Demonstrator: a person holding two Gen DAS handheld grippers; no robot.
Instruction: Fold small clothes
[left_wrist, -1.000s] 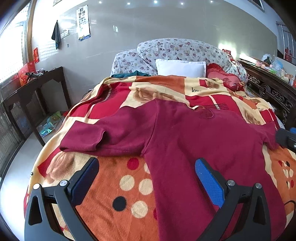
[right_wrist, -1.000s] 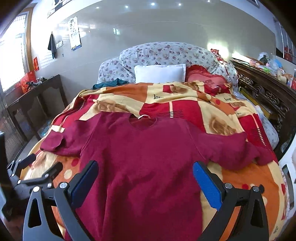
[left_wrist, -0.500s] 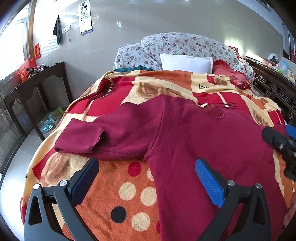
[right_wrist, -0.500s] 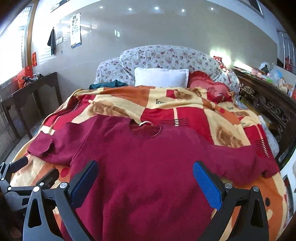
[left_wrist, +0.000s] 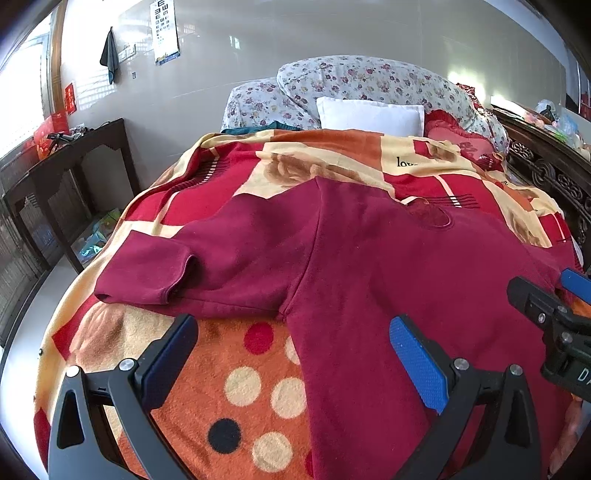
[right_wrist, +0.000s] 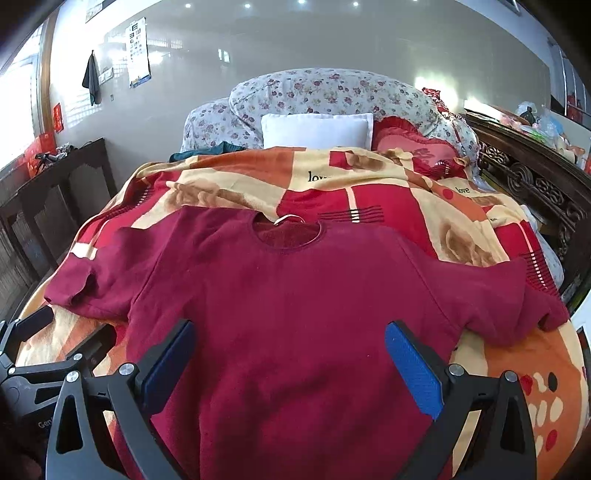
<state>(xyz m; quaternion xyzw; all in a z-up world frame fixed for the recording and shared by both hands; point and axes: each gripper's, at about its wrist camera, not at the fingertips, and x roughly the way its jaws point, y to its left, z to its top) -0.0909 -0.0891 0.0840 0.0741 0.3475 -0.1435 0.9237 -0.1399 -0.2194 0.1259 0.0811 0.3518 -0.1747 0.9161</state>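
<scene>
While the maroon sweater (right_wrist: 295, 295) lies flat, face up on the patterned blanket (right_wrist: 388, 192), sleeves spread to both sides, I see my left gripper (left_wrist: 291, 354) hovering wide open near the left armpit, holding nothing. Right gripper (right_wrist: 288, 358) is likewise spread apart and empty, over the sweater's lower body. White pillow (right_wrist: 317, 129) sits beyond.

One maroon sweater (right_wrist: 295, 295), one patterned blanket (right_wrist: 388, 192), one white pillow (right_wrist: 317, 131), two grippers.
</scene>
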